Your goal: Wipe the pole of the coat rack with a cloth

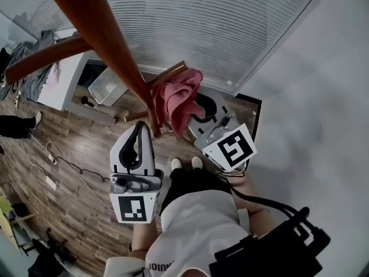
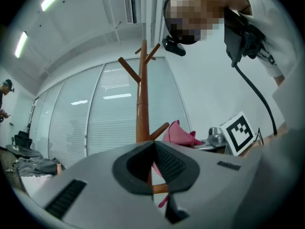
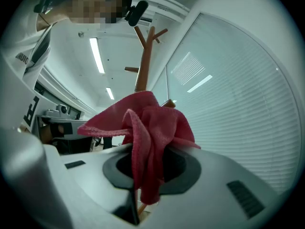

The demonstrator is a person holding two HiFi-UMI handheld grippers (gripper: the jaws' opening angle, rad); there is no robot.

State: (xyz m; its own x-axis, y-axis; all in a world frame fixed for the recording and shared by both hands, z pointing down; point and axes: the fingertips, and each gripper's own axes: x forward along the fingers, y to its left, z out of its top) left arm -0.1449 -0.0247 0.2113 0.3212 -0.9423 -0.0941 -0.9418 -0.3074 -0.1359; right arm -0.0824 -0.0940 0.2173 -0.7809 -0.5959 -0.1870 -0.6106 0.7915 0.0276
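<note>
The brown wooden coat rack pole runs from the top of the head view down to its foot by my shoes. It stands upright ahead in the left gripper view and behind the cloth in the right gripper view. A pink cloth hangs bunched from my right gripper, which is shut on it, just right of the pole's lower part. My left gripper points at the pole's foot from the left, close beside it, its jaws together and holding nothing. The cloth shows beyond it.
A rack arm sticks out to the left, with wooden legs at the base. White slatted blinds stand behind and a white wall is at the right. A white cabinet, a white basket and floor cables lie left.
</note>
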